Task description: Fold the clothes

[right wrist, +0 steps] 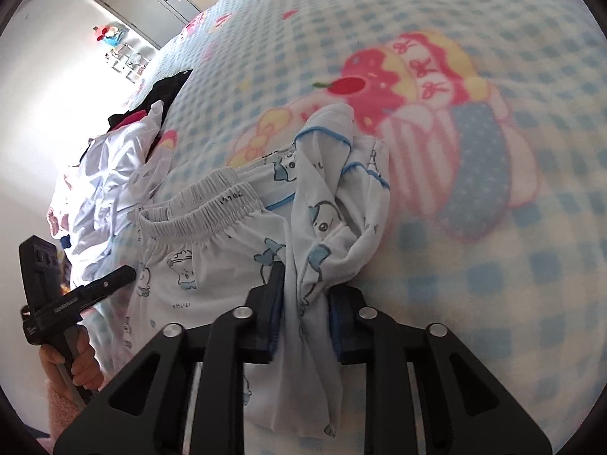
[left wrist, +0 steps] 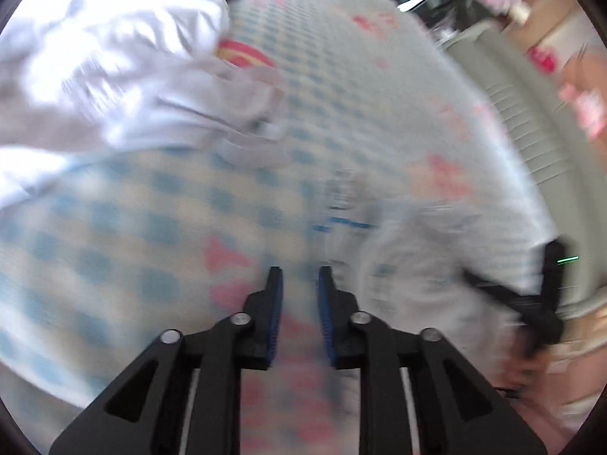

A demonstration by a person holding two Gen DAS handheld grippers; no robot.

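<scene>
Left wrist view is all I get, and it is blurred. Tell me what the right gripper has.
Observer: The right gripper has its jaws clamped on a bunched white cartoon-print garment with blue trim.
Operator: Report what lies next to it.
Observer: Matching trousers lie to its left on the checked blanket, with the elastic waistband gaping open.
Operator: Find my left gripper from that side.
Observer: Your left gripper shows at the left edge of the right wrist view. A hand holds it beside the trousers, and it touches no cloth.
</scene>
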